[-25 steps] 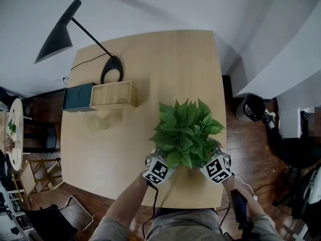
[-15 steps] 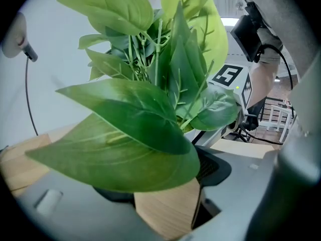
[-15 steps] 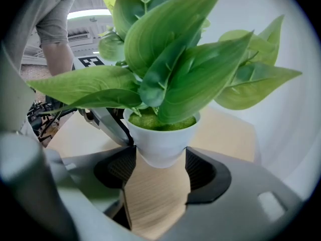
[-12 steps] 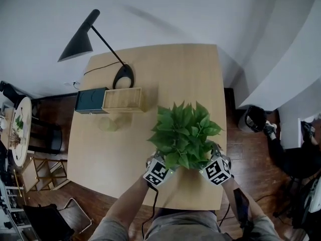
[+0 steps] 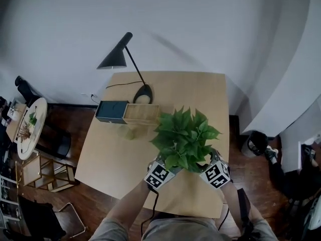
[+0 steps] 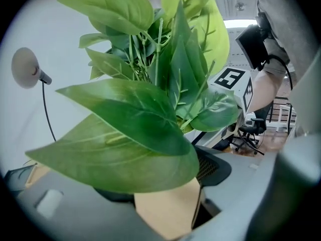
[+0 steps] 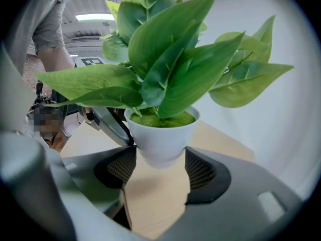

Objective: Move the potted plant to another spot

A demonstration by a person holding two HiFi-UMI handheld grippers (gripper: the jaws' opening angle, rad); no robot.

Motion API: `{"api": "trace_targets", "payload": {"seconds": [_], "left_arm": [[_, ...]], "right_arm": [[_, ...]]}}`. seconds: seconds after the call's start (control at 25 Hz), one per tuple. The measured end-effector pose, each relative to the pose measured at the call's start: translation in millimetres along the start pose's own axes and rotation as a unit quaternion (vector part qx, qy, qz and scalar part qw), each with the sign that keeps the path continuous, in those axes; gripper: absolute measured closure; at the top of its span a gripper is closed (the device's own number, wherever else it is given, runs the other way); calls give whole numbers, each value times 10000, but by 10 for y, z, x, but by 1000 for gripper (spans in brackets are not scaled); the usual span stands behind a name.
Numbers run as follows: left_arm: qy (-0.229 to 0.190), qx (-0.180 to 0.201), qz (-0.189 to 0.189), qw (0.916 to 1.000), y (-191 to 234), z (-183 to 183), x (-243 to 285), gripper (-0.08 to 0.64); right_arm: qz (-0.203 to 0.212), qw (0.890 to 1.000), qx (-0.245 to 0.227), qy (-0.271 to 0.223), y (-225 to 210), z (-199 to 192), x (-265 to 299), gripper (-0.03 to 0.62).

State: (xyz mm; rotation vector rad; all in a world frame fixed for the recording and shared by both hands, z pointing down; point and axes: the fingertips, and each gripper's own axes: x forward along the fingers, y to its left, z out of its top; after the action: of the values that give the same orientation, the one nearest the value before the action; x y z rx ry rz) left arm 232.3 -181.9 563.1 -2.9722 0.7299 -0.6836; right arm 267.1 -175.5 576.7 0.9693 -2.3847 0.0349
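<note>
A: Entry. Where was the potted plant (image 5: 183, 142)?

B: Over the near right part of the bench (image 5: 190, 89), held clear of the top, with bare wood showing under its base. The wooden box (image 5: 142, 113) and the lamp (image 5: 123, 59) stood farther off to the left.

A: And the claws?

B: The right claw (image 7: 160, 170) was spread wide, both mesh pads pressed on the lower wall of the white pot (image 7: 161, 134). The left claw (image 6: 161, 184) was also spread wide. A big leaf covered the pot in its own view. In the right gripper view, what I took for one of its fingers (image 7: 111, 124) lay against the pot's left side. I judged both claws clamped on the pot.

A: How would it handle?

B: Probably light. The foliage was wider than the pot, so likely top-heavy. The pot wall looked smooth, rigid and tapered toward the base. It was likely slippery and could slide through loose pads. The leaves were soft and no use as a hold.

A: Best hold?

B: Opposite sides of the pot wall, just under the rim, kept upright. The right claw's pads sat lower, near the base.
</note>
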Motion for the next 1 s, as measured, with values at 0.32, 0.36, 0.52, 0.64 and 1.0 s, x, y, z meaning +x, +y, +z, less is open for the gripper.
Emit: {"api": "trace_targets", "payload": {"seconds": [0.32,0.36,0.52,0.64,1.0], "left_arm": [[-278,-3,44,9996,213,119,-461,225],[-311,3,24,9995,252,115,-528,225],[-402,7,-70,9992,416,72,-815,226],[-403,115,-208,9989,554,-5,-1094,225],[-308,141,-467,9983,794,-221,-1560,225]], "right_arm": [[-148,9997,-186,-18,210,459,74,284],[-173,9997,-186,-25,250,520,107,284],[-281,9995,-156,-12,447,765,257,284],[-414,9991,-54,-30,658,962,398,285],[-612,9981,68,-20,1026,1265,706,287]]}}
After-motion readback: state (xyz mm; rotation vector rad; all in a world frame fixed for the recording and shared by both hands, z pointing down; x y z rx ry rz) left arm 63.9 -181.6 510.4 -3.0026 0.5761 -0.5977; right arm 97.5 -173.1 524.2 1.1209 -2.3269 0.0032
